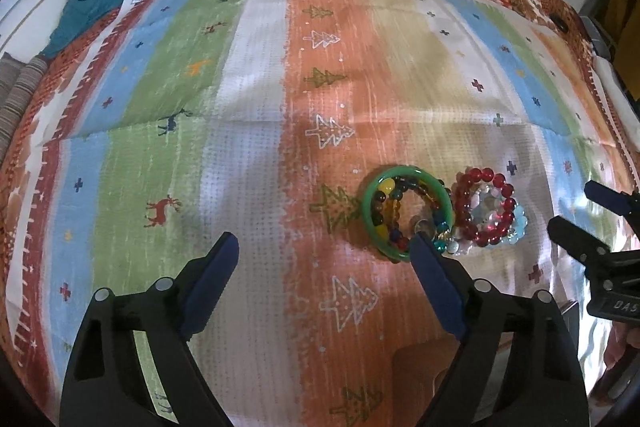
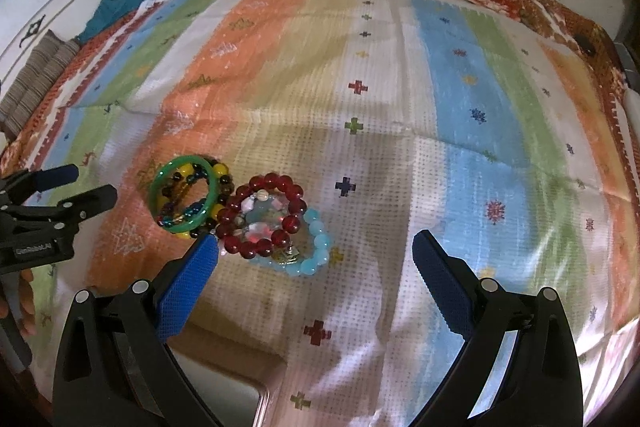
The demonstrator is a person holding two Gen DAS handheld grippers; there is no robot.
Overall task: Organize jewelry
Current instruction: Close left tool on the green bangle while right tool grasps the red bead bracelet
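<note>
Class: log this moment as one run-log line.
left gripper: open, empty | right gripper: open, empty | green bangle, red bead bracelet: piled on striped cloth, ungripped

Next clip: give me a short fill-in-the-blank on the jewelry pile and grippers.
The bangle ringing the mixed beads is ____.
The dark red bead bracelet lies on top of a pale ____ one.
Both the left gripper and the right gripper have jaws that stand ____.
The jewelry rests on a ____ cloth.

Missing: green; blue; open; striped

Bangle (image 2: pixel 185 194) left of, seemingly touching, bead bracelets (image 2: pixel 267 215), on cloth (image 2: pixel 400 99).
</note>
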